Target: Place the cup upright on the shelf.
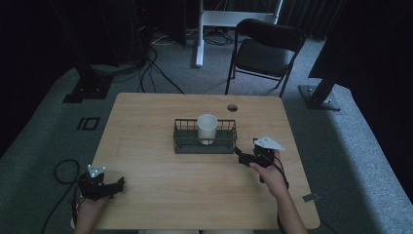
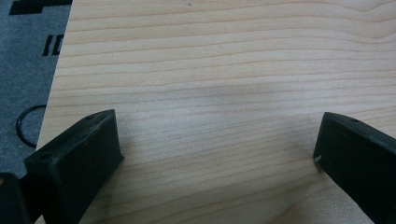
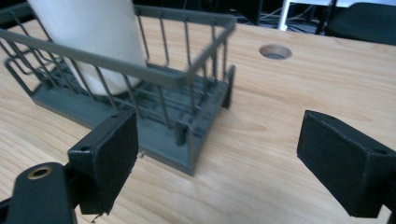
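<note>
While the wooden desk (image 1: pixel 146 122) lies broad under me, the dark wire basket (image 1: pixel 205 146) sits near its middle with the white cup (image 1: pixel 207 128) standing upright inside. My right gripper (image 1: pixel 242 157) hovers just beside the basket's right end, fingers (image 3: pixel 109 156) spread wide and holding nothing. My left gripper (image 1: pixel 117 185) rests near the desk's near-left corner, fingers (image 2: pixel 79 154) also apart.

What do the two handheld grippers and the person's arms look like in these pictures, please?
Both are black. The left gripper and the right gripper each have two blocky, flat-faced jaws and carry a pale three-cornered plate on top. A black cable loops from the left one onto the floor; another runs along the right forearm. The forearms are bare, with no sleeves in sight. A brass-coloured ring sits in the right gripper's body.
</note>
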`<state>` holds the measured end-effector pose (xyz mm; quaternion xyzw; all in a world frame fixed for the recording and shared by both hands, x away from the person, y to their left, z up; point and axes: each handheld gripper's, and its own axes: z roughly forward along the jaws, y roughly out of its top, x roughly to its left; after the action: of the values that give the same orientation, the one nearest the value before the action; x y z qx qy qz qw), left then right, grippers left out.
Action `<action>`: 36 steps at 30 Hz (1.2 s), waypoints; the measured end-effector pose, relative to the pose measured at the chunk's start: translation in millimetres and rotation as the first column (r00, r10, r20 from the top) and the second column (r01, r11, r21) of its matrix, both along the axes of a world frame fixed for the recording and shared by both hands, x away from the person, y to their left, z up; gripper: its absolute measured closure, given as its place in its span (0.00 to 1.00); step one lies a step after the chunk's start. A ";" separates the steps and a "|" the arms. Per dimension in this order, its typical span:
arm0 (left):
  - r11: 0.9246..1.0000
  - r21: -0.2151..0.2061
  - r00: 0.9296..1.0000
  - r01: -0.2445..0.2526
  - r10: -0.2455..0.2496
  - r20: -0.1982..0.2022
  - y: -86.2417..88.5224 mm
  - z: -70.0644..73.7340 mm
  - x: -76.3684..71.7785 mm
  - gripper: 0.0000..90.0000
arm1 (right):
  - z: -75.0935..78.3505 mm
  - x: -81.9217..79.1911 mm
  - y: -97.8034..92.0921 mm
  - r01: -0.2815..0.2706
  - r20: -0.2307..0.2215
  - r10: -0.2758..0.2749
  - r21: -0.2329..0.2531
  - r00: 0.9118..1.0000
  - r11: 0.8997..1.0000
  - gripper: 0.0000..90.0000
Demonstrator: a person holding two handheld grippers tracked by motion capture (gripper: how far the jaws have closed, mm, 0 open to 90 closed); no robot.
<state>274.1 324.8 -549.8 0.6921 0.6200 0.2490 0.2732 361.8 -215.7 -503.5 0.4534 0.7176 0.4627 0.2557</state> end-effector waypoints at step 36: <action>1.000 0.001 1.000 0.001 -0.001 0.000 0.1 0.0 0.0 0.01 | -41.0 -28.3 -64.2 0.185 -0.126 -0.194 -0.086 0.973 0.979 0.14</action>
<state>274.1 324.9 -549.8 0.6926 0.6196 0.2492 0.2727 333.5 -279.9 -544.4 0.5402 0.7031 0.3780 0.2665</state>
